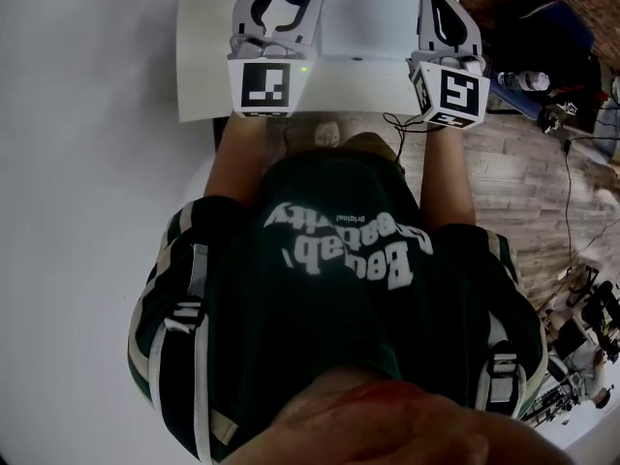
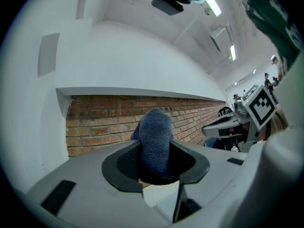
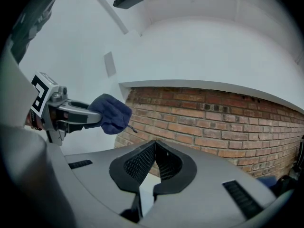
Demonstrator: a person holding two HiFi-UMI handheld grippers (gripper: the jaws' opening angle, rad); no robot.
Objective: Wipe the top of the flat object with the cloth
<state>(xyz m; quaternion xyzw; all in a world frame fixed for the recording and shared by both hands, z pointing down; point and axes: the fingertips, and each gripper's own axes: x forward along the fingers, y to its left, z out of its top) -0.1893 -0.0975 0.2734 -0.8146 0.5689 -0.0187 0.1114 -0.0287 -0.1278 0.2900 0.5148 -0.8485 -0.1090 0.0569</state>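
— How do the left gripper's (image 2: 154, 163) fingers (image 2: 122, 163) stand?
— Clamped on the blue cloth (image 2: 156, 139), which bulges up between them.
— And the right gripper (image 3: 153, 167)?
— Fingers (image 3: 135, 167) pressed together, holding nothing. The white flat object (image 1: 373, 17) lies by the tabletop's (image 1: 203, 66) near edge, between both grippers.

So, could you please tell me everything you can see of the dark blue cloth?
The dark blue fuzzy cloth looks like soft terry fabric, bunched into a rounded wad. It is clamped between the black padded jaws of the left tongs, its rounded end sticking out past their tips. Seen from the right gripper view, it is held in the air before a white wall, and only the tongs touch it.
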